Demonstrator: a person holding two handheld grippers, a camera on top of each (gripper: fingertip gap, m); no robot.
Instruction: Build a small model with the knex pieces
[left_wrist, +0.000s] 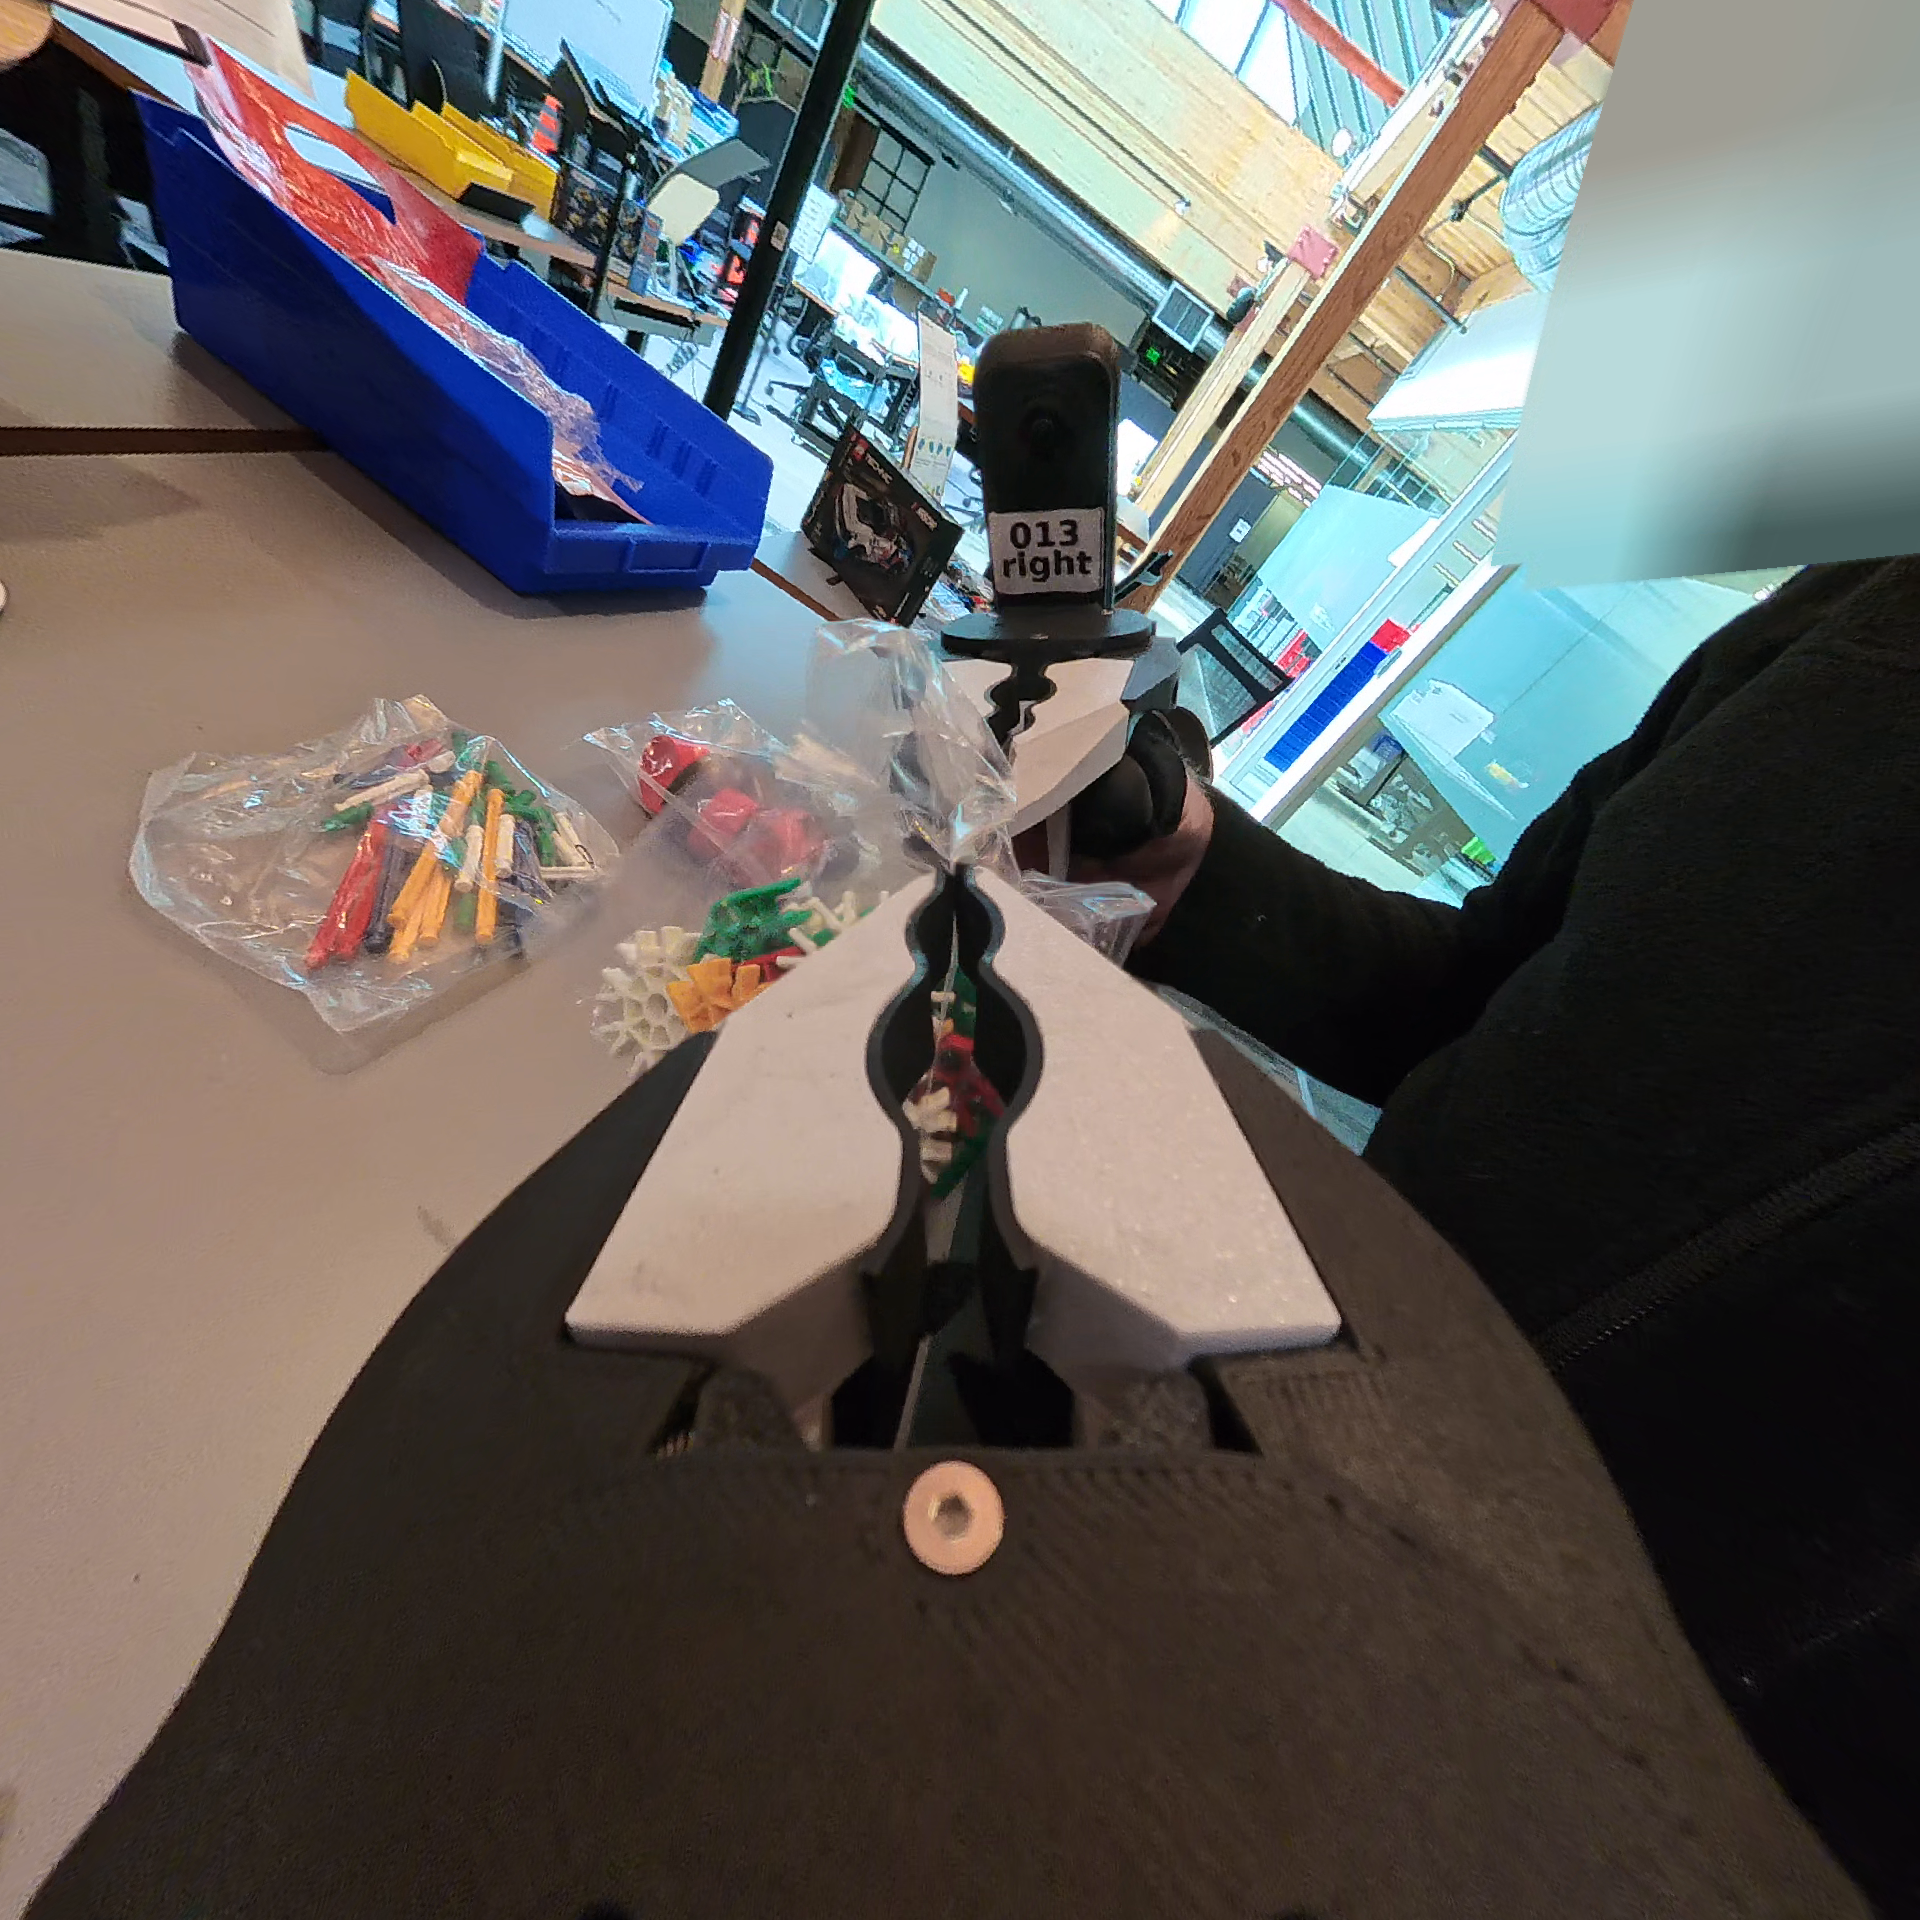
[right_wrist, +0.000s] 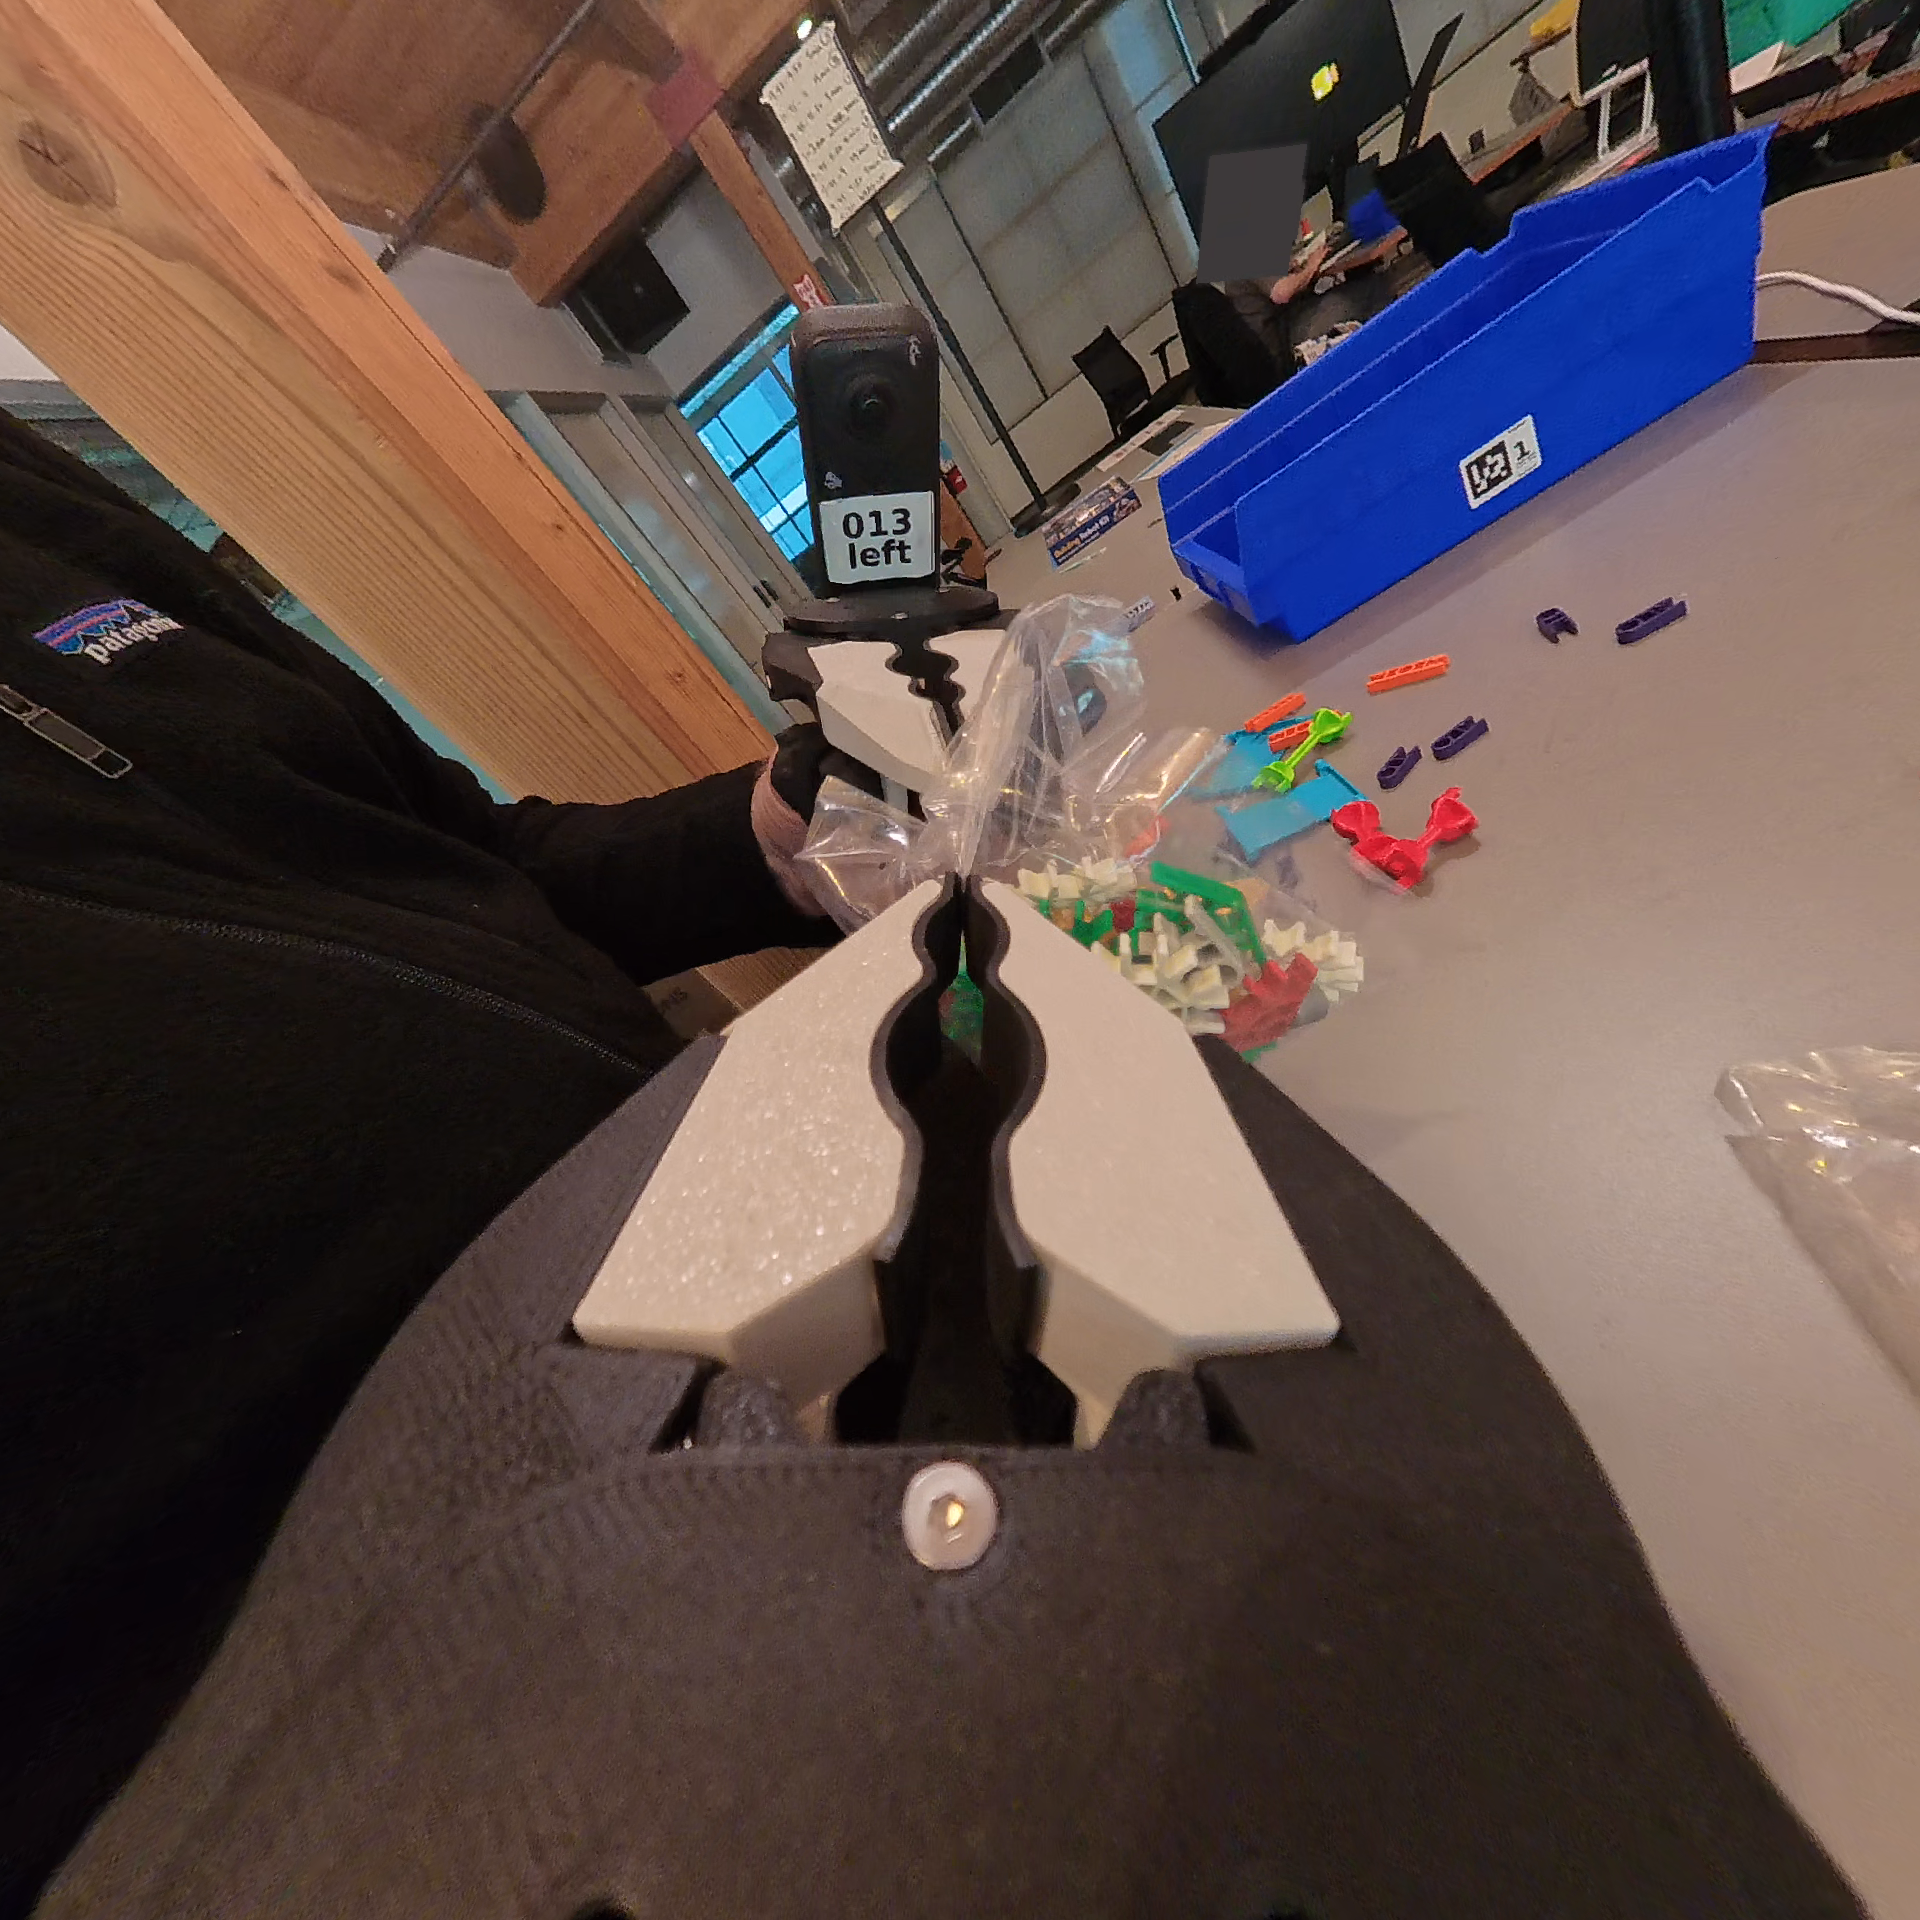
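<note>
My left gripper (left_wrist: 956, 876) is shut on the top edge of a clear plastic bag (left_wrist: 935, 727). My right gripper (right_wrist: 961, 883) is shut on the same bag's film (right_wrist: 1039, 707), opposite and close to the left. The bag holds white, green, red and yellow snowflake-shaped connectors (right_wrist: 1195, 956), and its lower part lies on the grey table (right_wrist: 1610, 987). The connectors also show in the left wrist view (left_wrist: 717, 966). Each gripper appears in the other's view, the right gripper (left_wrist: 1008, 800) and the left gripper (right_wrist: 951, 758), both with tips at the film.
A clear bag of coloured rods (left_wrist: 416, 852) and a bag of red parts (left_wrist: 738, 800) lie to the left. A blue bin (left_wrist: 468, 395) stands behind. Loose red (right_wrist: 1403, 831), blue (right_wrist: 1278, 810), orange (right_wrist: 1408, 673) and purple (right_wrist: 1652, 621) pieces lie on the table. Another clear bag (right_wrist: 1829, 1122) lies nearby. A person's black sleeve (left_wrist: 1351, 966) is close. My left and right fingertips are right by each other.
</note>
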